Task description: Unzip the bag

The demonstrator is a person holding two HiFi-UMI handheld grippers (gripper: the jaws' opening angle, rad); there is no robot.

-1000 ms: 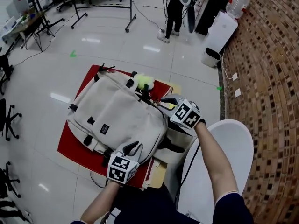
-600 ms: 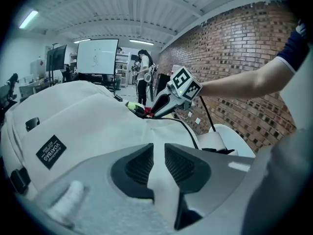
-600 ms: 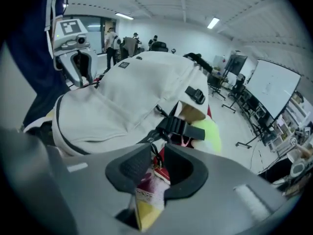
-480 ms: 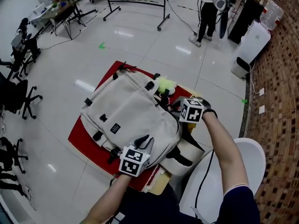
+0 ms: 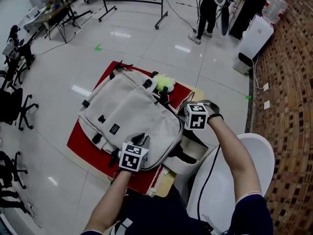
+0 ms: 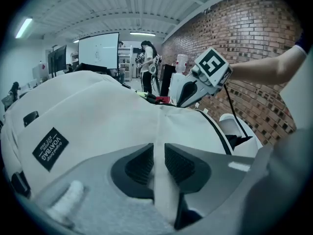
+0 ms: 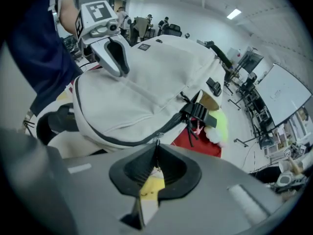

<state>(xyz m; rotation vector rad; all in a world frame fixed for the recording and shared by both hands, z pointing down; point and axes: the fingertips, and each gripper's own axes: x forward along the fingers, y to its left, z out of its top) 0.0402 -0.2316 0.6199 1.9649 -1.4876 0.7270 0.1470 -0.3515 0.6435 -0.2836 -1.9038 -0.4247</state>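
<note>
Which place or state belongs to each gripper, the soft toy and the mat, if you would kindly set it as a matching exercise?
1 left gripper
2 right gripper
3 soft toy
4 mat

A red, under the backpack
B zipper pull between its jaws
C yellow-green, at the backpack's far edge
D clamped on backpack cloth

Pairs: 1-D, 2-B, 3-C, 4-A. The right gripper's jaws are closing on the pull.

Bag fills the red mat, green toy at its far edge; open floor left and beyond, white chair and brick wall crowding the right.
</note>
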